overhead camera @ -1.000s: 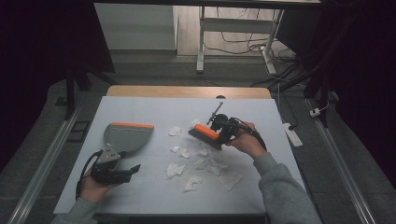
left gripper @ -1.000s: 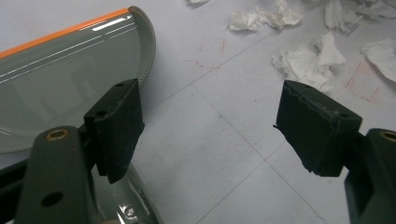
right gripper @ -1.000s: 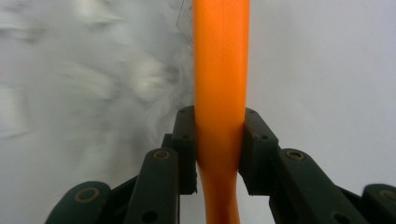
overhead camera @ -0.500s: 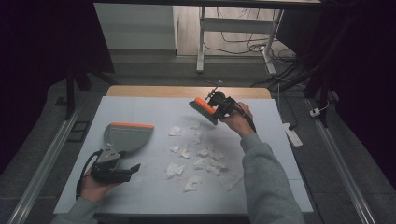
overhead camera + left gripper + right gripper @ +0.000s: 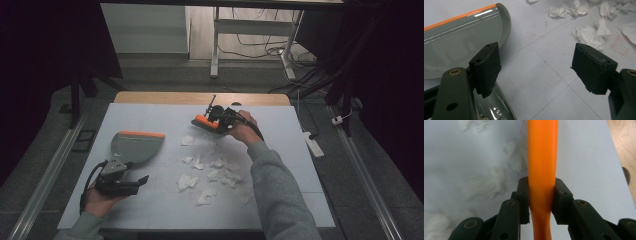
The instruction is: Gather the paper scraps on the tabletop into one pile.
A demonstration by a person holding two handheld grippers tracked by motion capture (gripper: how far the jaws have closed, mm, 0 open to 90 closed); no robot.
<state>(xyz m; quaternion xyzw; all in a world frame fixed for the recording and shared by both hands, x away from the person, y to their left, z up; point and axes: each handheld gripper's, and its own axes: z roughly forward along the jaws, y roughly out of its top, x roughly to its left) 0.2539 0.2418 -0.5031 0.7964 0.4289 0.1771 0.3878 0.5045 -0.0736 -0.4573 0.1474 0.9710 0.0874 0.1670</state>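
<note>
A grey dustpan [image 5: 136, 145] with an orange front lip lies at the table's left; in the left gripper view the dustpan [image 5: 461, 37] sits just beyond the left jaw, and its handle runs under that jaw. My left gripper [image 5: 142, 180] [image 5: 536, 57] stands open with bare table between its jaws. Near the far middle of the table, my right gripper [image 5: 214, 120] [image 5: 541, 195] is shut on the orange handle of a small brush [image 5: 204, 121] [image 5: 542, 150], held just above the surface. Several crumpled paper scraps [image 5: 210, 170] [image 5: 589, 35] [image 5: 496, 180] lie scattered mid-table.
The white mat [image 5: 300, 150] covers the table, with a wooden strip [image 5: 200, 98] along its far edge. A power strip [image 5: 314, 145] lies on the floor to the right. A desk frame and cables [image 5: 250, 45] stand beyond the table.
The right gripper has carried the brush away from the scraps toward the far edge and slightly left. The left gripper and dustpan have stayed put.
</note>
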